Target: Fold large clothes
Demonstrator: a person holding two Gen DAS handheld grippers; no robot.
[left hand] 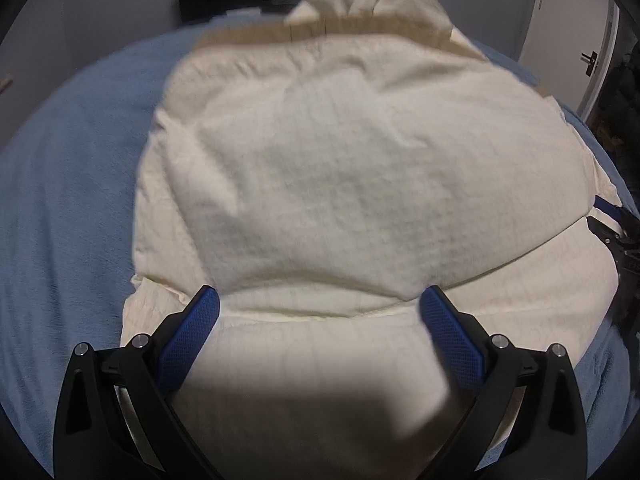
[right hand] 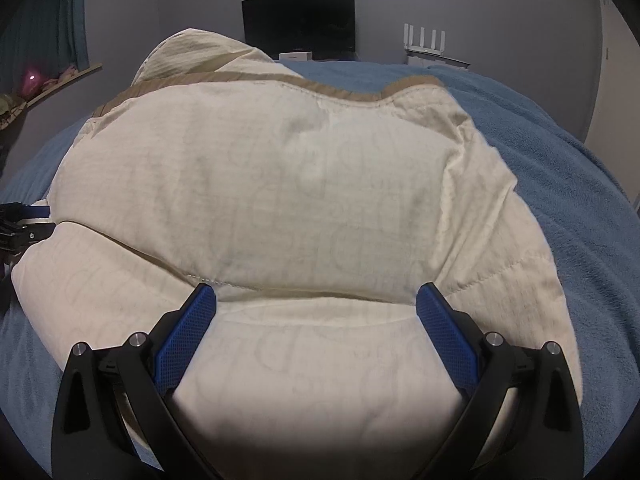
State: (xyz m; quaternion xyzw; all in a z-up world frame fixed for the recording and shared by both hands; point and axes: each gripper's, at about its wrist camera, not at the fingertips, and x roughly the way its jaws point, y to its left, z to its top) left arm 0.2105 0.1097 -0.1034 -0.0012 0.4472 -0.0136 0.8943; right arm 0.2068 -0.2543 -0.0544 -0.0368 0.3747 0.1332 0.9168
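Observation:
A large cream quilted garment lies on a blue blanket, its upper layer folded over a lower one with a tan trim along the far edge. My left gripper is open, blue fingers spread just above the near fold line. In the right wrist view the same garment fills the frame, and my right gripper is open over its near fold. Nothing sits between either pair of fingers. Each gripper shows at the edge of the other's view: the right gripper, the left gripper.
The blue blanket spreads out around the garment on all sides. A dark monitor and a white router stand by the grey wall behind. A door is at the far right of the left wrist view.

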